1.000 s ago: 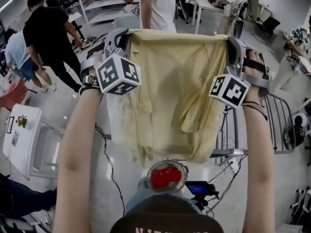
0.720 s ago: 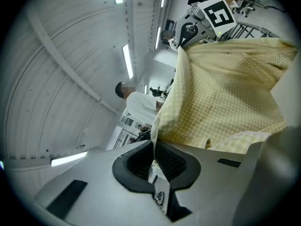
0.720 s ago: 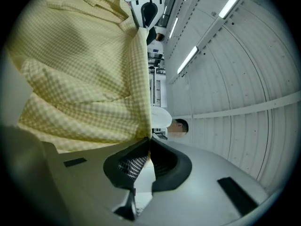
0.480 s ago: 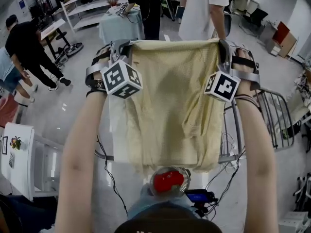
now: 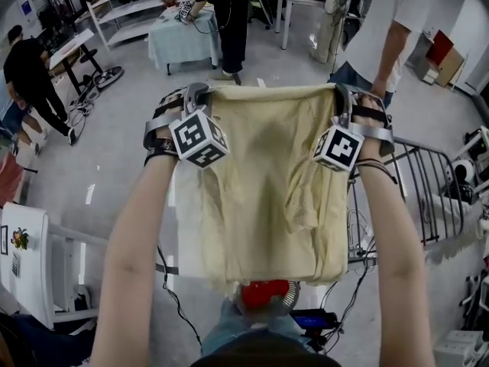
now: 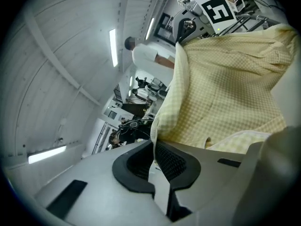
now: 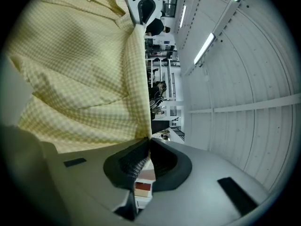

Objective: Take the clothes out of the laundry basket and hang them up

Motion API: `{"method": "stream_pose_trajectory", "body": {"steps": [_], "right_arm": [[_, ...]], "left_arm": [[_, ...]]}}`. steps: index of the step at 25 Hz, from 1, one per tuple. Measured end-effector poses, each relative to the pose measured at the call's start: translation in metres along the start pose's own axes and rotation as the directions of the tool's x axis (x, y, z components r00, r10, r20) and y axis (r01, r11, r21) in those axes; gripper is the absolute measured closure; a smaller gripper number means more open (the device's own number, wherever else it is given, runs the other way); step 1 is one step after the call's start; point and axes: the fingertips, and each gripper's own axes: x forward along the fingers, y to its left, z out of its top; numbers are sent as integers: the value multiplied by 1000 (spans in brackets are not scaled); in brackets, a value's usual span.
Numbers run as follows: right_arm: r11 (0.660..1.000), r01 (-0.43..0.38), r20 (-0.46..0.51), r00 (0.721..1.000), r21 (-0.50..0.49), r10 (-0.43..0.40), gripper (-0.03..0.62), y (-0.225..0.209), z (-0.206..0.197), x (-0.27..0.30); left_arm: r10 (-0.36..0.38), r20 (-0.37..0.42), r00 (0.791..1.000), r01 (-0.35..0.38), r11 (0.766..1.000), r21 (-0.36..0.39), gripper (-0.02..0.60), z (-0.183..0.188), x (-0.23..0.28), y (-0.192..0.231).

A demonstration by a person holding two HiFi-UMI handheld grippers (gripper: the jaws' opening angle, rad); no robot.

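A pale yellow checked shirt [image 5: 271,182] hangs spread out in front of me, held up by its top edge. My left gripper [image 5: 195,96] is shut on the shirt's upper left corner, and my right gripper [image 5: 341,96] is shut on the upper right corner. In the left gripper view the shirt [image 6: 225,88] is pinched between the left gripper [image 6: 154,147] pads and stretches away to the other gripper. In the right gripper view the shirt [image 7: 80,74] runs up from the right gripper [image 7: 148,146], clamped at its edge. Both grippers point upward toward the ceiling.
A metal drying rack [image 5: 428,197] stands at the right behind the shirt. A white table [image 5: 19,251] sits at the lower left. Several people stand around: one in white [image 5: 390,29] at the back right, others in black [image 5: 30,75] at the left. Cables [image 5: 172,297] lie on the floor.
The view has swung so the people and shelves behind shifted; the person in white moved from centre to the right. Both grippers keep their hold on the spread shirt, slightly closer together.
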Motion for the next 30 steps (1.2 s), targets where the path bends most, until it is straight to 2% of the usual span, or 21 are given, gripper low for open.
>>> {"method": "stream_pose_trajectory", "body": {"steps": [7, 16, 21, 24, 26, 27, 29, 30], "right_arm": [[991, -134, -6, 991, 12, 134, 580, 61, 5, 31], [957, -290, -10, 957, -15, 290, 579, 134, 18, 43], [934, -357, -16, 934, -13, 357, 579, 162, 20, 44], [924, -383, -21, 924, 4, 383, 579, 171, 20, 42], [919, -391, -24, 920, 43, 392, 579, 172, 20, 43], [918, -389, -27, 920, 82, 392, 546, 171, 20, 44], [908, -382, -35, 919, 173, 393, 385, 165, 18, 46], [902, -379, -37, 918, 205, 394, 327, 162, 18, 46]], "left_arm": [[-101, -54, 993, 100, 995, -17, 569, -18, 43, -44], [-239, -132, 962, 231, 970, -79, 568, -50, 77, -104], [-244, -163, 956, 229, 968, -104, 557, -58, 85, -114], [-237, -170, 957, 215, 967, -136, 487, -60, 87, -112], [-202, -176, 963, 175, 972, -159, 401, -62, 89, -102], [-175, -183, 967, 144, 975, -172, 339, -64, 90, -95], [-128, -198, 972, 87, 976, -201, 213, -69, 91, -81], [-112, -201, 973, 68, 975, -212, 171, -71, 90, -76]]}}
